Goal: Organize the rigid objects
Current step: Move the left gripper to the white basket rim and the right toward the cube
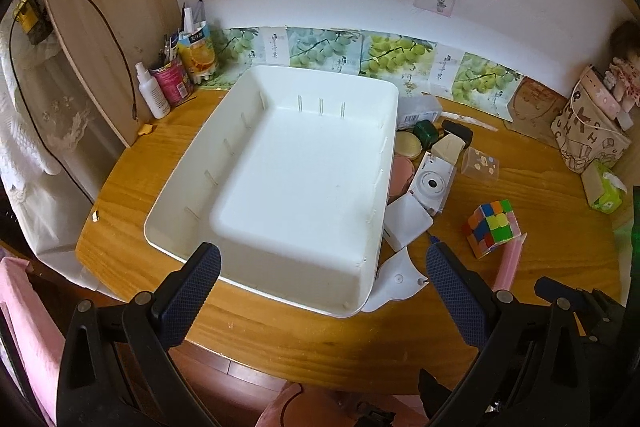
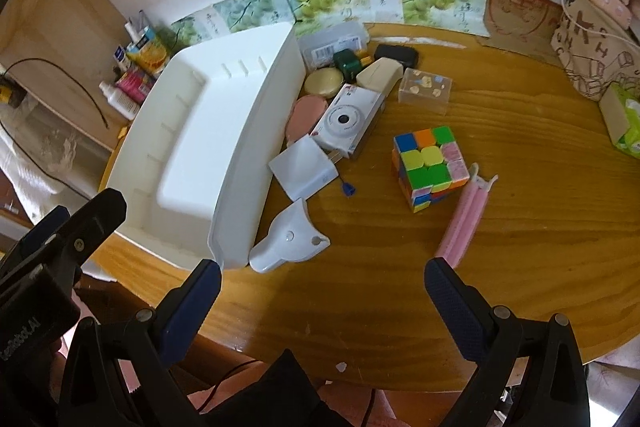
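Soft daylight, glare-washed bin (image 1: 280, 163), fisheye-warped edges.

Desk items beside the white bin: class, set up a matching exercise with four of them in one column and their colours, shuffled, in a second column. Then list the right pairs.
Column one:
1. camera
2. puzzle cube
3. bin
4. long clip

Column two:
A. pink
B. plain white, nothing inside
C. many colours
D. white with a round lens

Pairs: 1-D, 2-C, 3-B, 4-A.
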A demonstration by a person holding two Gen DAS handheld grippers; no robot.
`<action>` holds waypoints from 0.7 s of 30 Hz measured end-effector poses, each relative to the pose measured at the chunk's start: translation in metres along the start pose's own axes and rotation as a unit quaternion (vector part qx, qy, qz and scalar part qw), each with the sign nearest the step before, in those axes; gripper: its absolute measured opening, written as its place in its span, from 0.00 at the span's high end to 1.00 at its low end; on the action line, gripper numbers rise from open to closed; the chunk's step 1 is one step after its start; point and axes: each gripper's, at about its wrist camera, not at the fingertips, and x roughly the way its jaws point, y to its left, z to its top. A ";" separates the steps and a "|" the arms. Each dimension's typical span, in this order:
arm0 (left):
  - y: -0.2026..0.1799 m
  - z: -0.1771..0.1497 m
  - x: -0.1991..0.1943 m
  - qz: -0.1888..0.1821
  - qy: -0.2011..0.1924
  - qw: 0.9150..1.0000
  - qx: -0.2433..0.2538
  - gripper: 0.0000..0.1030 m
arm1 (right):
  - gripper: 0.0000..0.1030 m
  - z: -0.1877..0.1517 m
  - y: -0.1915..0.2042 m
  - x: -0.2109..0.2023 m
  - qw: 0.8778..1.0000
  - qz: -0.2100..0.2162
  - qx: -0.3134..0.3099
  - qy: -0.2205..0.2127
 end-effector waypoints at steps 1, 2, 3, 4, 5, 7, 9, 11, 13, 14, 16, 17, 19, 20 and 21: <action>-0.001 0.000 0.000 0.001 0.000 1.000 0.000 0.01 | 0.01 0.000 -0.001 0.000 1.000 0.001 -0.002 0.000; -0.001 -0.001 0.000 0.002 -0.001 1.000 0.001 0.01 | 0.01 0.000 -0.001 0.000 1.000 0.002 -0.003 0.000; -0.003 0.000 0.000 0.005 -0.002 1.000 0.002 0.01 | 0.01 0.001 -0.002 -0.001 1.000 0.002 -0.003 -0.001; -0.002 0.000 0.000 0.007 -0.003 1.000 0.004 0.01 | 0.01 0.001 -0.004 -0.001 1.000 0.002 -0.003 -0.002; 0.001 -0.001 0.000 0.005 -0.004 1.000 0.004 0.01 | 0.01 0.001 -0.006 -0.002 1.000 0.002 -0.002 -0.003; -0.001 0.000 -0.001 0.002 -0.008 1.000 0.002 0.01 | 0.01 0.003 -0.010 -0.003 1.000 0.000 0.002 -0.004; -0.002 0.002 -0.001 -0.004 -0.012 1.000 0.001 0.01 | 0.01 0.004 -0.015 -0.003 1.000 0.001 0.008 -0.004; -0.004 0.004 0.000 -0.009 -0.014 1.000 0.000 0.01 | 0.01 0.007 -0.024 0.002 1.000 0.010 0.026 0.007; -0.004 0.009 0.002 -0.012 -0.014 1.000 -0.001 0.01 | 0.01 0.007 -0.033 0.007 0.999 0.013 0.048 0.021; -0.004 0.011 0.004 -0.013 -0.013 1.000 -0.002 0.01 | 0.01 0.008 -0.040 0.011 0.997 0.013 0.065 0.031; -0.004 0.016 0.006 -0.018 -0.013 1.000 -0.007 0.01 | 0.01 0.007 -0.048 0.015 0.995 0.018 0.087 0.040; -0.003 0.019 0.009 -0.021 -0.012 1.000 -0.008 0.01 | 0.01 0.007 -0.052 0.018 0.993 0.023 0.103 0.047; -0.001 0.023 0.014 -0.024 -0.010 1.000 0.000 0.01 | 0.01 0.006 -0.059 0.022 0.989 0.034 0.136 0.054; -0.002 0.023 0.015 -0.025 -0.010 1.000 0.004 0.01 | 0.01 0.005 -0.062 0.024 0.986 0.040 0.154 0.056; 0.001 0.026 0.016 -0.025 -0.010 1.000 0.009 0.01 | 0.01 0.005 -0.063 0.026 0.983 0.047 0.170 0.059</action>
